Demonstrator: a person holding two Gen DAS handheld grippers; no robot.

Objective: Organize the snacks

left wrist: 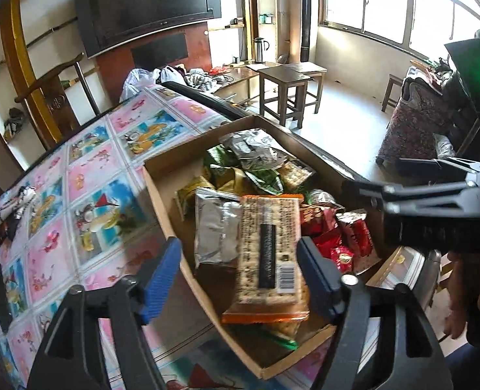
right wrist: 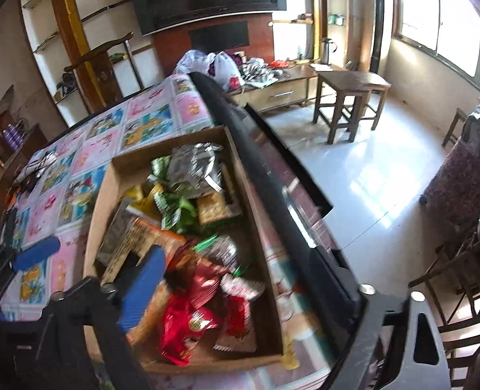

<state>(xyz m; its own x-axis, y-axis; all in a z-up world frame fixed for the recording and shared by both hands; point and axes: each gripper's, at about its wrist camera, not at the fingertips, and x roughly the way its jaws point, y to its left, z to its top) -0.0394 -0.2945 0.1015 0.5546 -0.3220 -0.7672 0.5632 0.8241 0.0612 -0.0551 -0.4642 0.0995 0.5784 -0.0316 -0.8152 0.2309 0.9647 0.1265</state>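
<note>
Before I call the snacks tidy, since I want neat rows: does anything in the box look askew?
Yes. The long orange-edged cracker pack lies label up, slanting across the silver packet and other packets in the cardboard box. The green packets and red packets sit in loose heaps, not in rows.

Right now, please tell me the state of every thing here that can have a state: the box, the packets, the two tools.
Shallow brown cardboard box: open on top, on the patterned table.
Orange-edged clear cracker packet: sealed, lying flat on the other snacks, between the left tool's pads, untouched.
Red foil packets: heaped in the box's near corner.
Left tool: open, empty.
Right tool: open, empty.
</note>
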